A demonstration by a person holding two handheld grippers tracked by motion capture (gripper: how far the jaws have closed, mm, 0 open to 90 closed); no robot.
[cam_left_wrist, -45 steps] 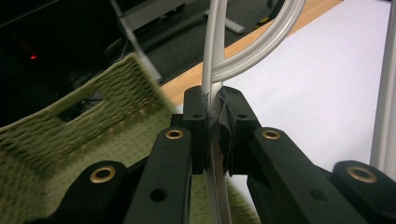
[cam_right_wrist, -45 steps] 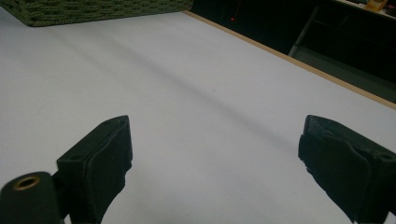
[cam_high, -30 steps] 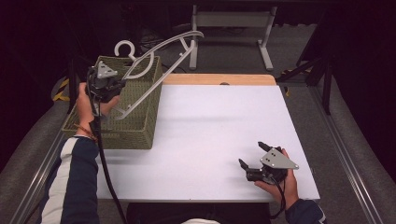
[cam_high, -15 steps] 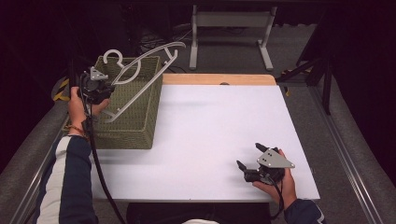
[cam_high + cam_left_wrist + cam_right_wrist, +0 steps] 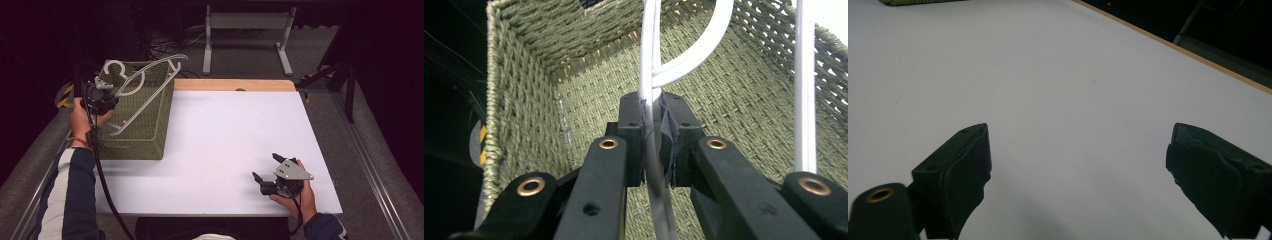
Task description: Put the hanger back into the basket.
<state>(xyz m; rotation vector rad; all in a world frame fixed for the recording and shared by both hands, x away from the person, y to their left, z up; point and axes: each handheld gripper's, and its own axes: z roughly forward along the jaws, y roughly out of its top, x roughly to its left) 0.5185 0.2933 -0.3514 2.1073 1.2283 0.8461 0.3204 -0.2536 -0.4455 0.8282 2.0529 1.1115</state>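
Observation:
A white plastic hanger (image 5: pixel 145 85) tilts over a green woven basket (image 5: pixel 145 135) at the table's left side, its hook to the back left. My left gripper (image 5: pixel 106 100) is shut on the hanger near its neck, at the basket's left rim. In the left gripper view the jaws pinch the hanger's white rod (image 5: pixel 651 125), with the basket's inside wall (image 5: pixel 589 90) behind and a second hanger bar (image 5: pixel 804 85) at the right. My right gripper (image 5: pixel 266 172) rests on the white table (image 5: pixel 230 130) at the front right, open with nothing between its pads (image 5: pixel 968 170).
A wooden strip (image 5: pixel 235 85) runs along the table's far edge. Beyond it stands a metal frame (image 5: pixel 247 30) on the floor. A black cable (image 5: pixel 100 170) trails from the left gripper past the person's sleeve (image 5: pixel 70 190).
The left gripper has carried the hanger leftward and lower over the basket. The right gripper has stayed in place, open.

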